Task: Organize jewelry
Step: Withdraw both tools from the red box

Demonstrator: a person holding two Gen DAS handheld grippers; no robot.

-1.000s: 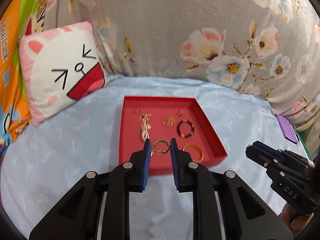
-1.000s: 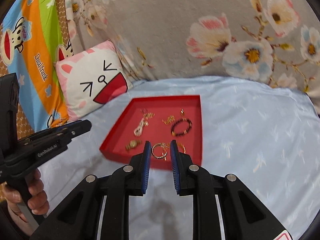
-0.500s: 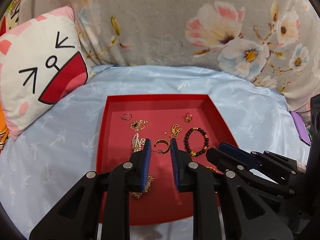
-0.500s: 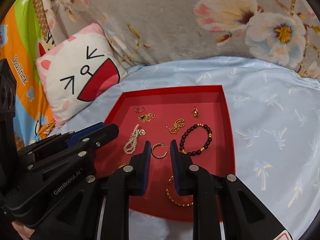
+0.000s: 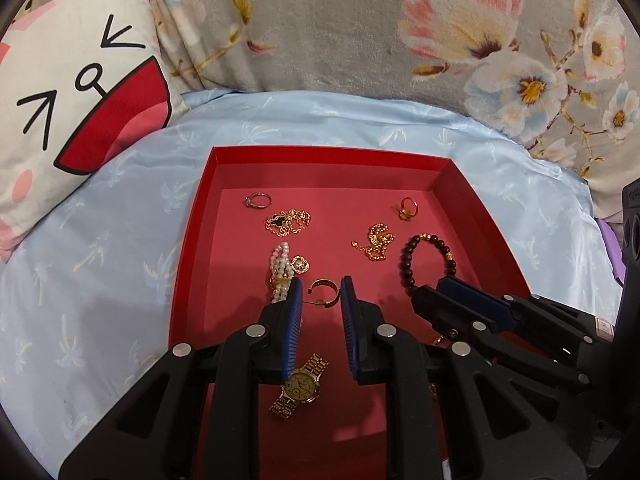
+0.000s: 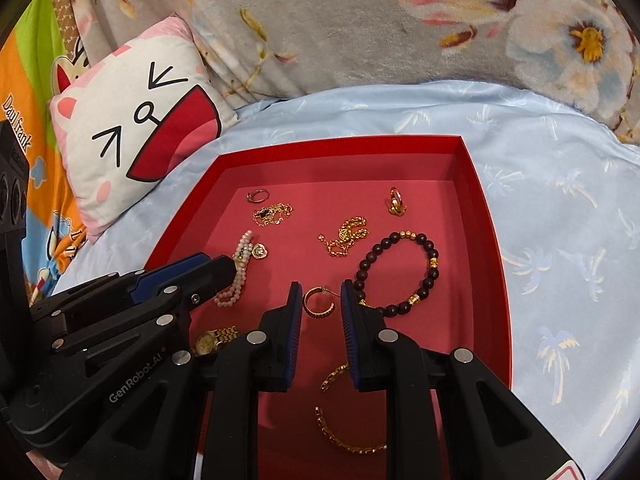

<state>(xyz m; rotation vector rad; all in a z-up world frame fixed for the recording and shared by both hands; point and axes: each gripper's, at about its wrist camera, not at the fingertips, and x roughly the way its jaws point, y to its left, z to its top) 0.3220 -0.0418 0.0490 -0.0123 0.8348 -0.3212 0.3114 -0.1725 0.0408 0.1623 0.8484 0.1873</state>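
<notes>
A red tray (image 5: 320,152) on the bed holds loose jewelry. In it lie a gold hoop earring (image 5: 320,285), a dark bead bracelet (image 5: 402,264), a pearl bracelet (image 5: 280,264), a gold watch (image 5: 302,382), a gold chain (image 5: 376,240) and two rings. My left gripper (image 5: 321,286) hovers low over the tray, narrowly open and empty, with the hoop earring (image 6: 316,302) lying beyond its tips. My right gripper (image 6: 321,288) hangs beside it, also narrowly open and empty, near the bead bracelet (image 6: 362,268). A gold link bracelet (image 6: 340,436) lies under the right gripper.
The tray (image 6: 340,144) rests on a light blue sheet (image 5: 100,260). A pink-and-white cat pillow (image 5: 72,100) leans at the back left. A grey floral blanket (image 5: 320,32) rises behind. Each gripper shows at the other view's edge.
Both grippers have come forward and down over the tray, which now fills the views. The gaps between their jaws look unchanged. No jewelry has moved.
</notes>
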